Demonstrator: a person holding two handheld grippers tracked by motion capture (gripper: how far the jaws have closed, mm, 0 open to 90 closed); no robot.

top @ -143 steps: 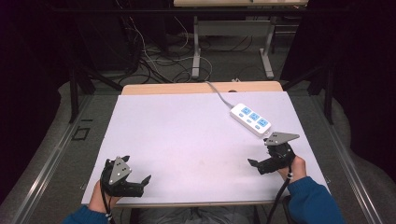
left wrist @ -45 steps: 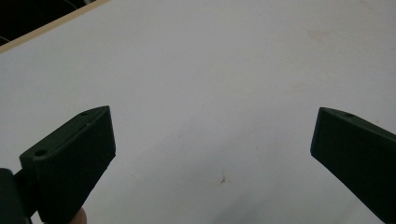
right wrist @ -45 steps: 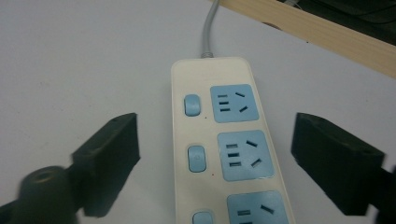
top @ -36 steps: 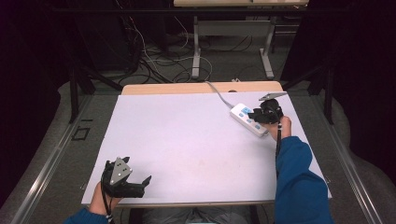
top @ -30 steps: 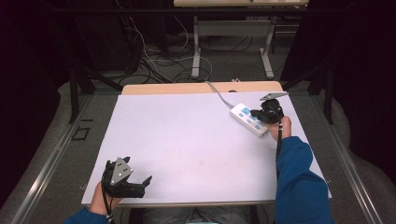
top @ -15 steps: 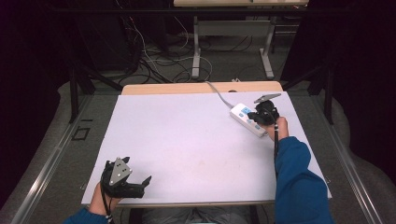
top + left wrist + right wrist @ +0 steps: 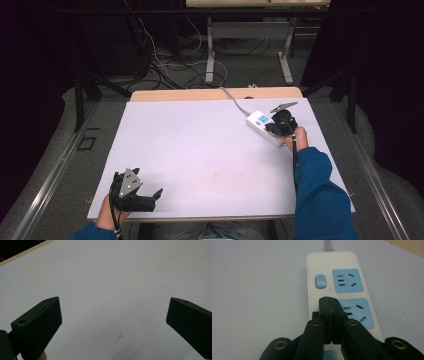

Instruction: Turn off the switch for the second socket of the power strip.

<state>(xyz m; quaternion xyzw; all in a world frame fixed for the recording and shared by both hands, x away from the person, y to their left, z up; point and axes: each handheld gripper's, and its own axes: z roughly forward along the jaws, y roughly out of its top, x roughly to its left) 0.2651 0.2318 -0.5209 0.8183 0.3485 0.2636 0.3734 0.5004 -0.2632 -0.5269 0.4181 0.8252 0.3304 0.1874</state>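
At the lower left of the frame the left gripper (image 7: 150, 196) sat released, jaws wide apart over the bare white bench (image 7: 210, 155). Farther up at the right, the right gripper (image 7: 274, 126) was clenched on nothing, its tips on the white power strip (image 7: 337, 285) beside a blue socket (image 7: 358, 312).

White power strip (image 7: 337, 277), blue sockets (image 7: 347, 280)

White-topped table (image 7: 200, 150), white power strip (image 7: 261, 125) lying far right
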